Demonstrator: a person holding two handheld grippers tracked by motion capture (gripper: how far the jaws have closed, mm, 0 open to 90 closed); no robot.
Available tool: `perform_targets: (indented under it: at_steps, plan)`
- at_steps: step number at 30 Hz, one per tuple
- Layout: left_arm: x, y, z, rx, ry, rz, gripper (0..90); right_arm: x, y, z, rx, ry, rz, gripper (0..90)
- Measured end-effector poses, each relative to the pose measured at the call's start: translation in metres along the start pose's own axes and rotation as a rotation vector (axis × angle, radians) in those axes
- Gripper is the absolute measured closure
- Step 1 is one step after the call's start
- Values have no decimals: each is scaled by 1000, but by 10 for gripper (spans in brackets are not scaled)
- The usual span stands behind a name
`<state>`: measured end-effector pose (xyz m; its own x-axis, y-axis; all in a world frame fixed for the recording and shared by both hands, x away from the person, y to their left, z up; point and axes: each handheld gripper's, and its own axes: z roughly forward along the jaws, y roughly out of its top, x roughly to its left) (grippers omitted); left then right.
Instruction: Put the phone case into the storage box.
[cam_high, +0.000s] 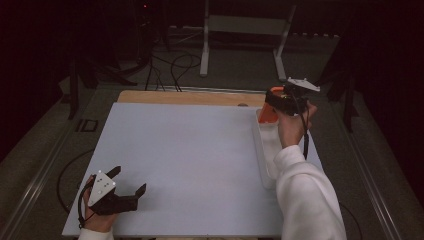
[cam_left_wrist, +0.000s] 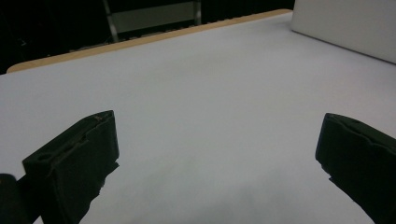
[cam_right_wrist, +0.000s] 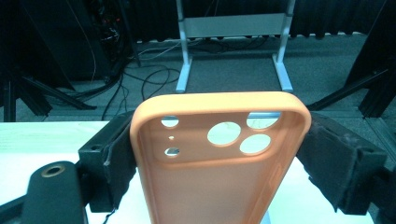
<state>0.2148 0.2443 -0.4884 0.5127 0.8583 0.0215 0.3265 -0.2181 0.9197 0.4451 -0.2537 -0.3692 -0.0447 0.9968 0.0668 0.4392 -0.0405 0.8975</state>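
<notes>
An orange phone case (cam_right_wrist: 210, 186) with round camera cut-outs stands upright between the black jaws of my right gripper (cam_right_wrist: 219, 140), which press on its two long sides. From above, that gripper (cam_high: 272, 102) holds the case (cam_high: 265, 114) over the far end of a shallow white tray (cam_high: 261, 150) at the table's right. My left gripper (cam_high: 131, 179) rests at the near left corner of the white table top (cam_high: 190, 160). Its jaws (cam_left_wrist: 217, 126) stand wide apart with nothing between them.
A wooden strip (cam_high: 190, 97) runs along the table's far edge. Beyond it, on the floor, are a metal frame stand (cam_high: 240, 25) and loose cables (cam_high: 170, 65). The tray's white wall (cam_left_wrist: 345, 23) shows at the upper right of the left gripper view.
</notes>
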Motion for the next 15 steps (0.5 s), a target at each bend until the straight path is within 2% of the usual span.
perform_targets:
  at_steps: [15]
  plan:
    - [0,0,0,-3,-1,-3,2,1,-4,8,16,-11,-2,168]
